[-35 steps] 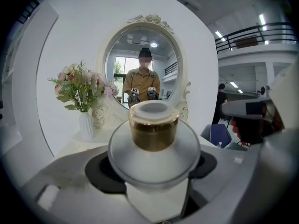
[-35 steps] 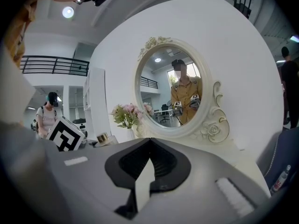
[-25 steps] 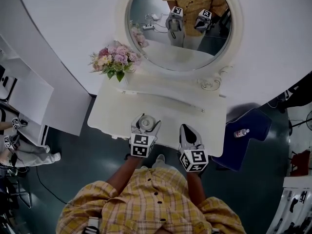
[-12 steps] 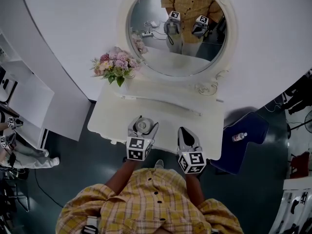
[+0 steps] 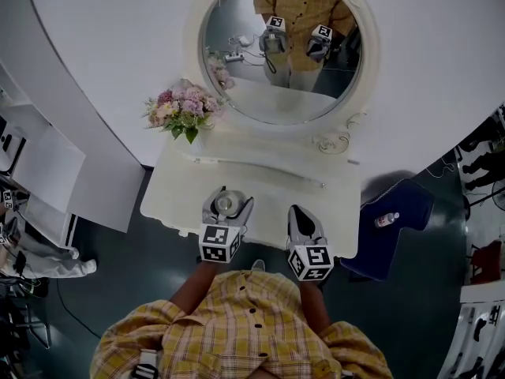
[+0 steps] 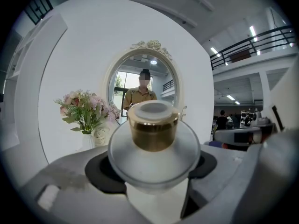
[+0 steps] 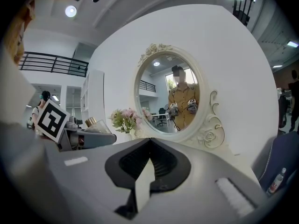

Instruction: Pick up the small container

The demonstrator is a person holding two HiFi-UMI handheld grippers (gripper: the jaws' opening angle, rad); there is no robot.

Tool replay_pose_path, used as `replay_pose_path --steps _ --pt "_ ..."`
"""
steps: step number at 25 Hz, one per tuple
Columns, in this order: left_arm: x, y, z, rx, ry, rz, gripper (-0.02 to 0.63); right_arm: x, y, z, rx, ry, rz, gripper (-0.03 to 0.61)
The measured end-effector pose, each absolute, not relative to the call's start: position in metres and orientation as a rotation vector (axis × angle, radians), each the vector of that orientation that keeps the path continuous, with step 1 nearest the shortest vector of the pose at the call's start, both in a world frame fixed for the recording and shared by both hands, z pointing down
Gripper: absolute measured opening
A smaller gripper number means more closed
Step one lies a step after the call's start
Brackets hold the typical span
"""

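We see the left tool [image 5: 228,200] low centre in the head view, clenched on the small round frosted-glass container with a gold cap [image 6: 153,146]. Its black pads [image 6: 100,171] press both sides of the glass body, and the cap stands upright. The container sits over the front edge of the white desk [image 5: 268,186]; we cannot tell whether it touches the desk or is off it.

The right tool [image 5: 304,214] is just right of the left tool, over the same front edge. In the right gripper view its jaws are pressed together with nothing between them.

At the back of the desk there is an oval white-framed mirror [image 5: 282,50] in the upper centre, and it reflects the person and both tools. A pink and white flower bouquet [image 5: 180,109] stands at the mirror's left, well apart from the container.
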State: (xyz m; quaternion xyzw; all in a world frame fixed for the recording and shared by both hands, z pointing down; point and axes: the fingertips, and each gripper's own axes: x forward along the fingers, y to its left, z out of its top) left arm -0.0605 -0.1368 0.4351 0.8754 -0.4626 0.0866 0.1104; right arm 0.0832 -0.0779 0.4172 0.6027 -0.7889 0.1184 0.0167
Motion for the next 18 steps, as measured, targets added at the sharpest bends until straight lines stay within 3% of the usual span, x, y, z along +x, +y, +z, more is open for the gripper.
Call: replay_pose_path --steps 18 --pt "-0.057 -0.139 0.441 2.594 -1.354 0.259 0.344 0.089 -0.091 0.415 1.895 -2.461 0.365 0.002"
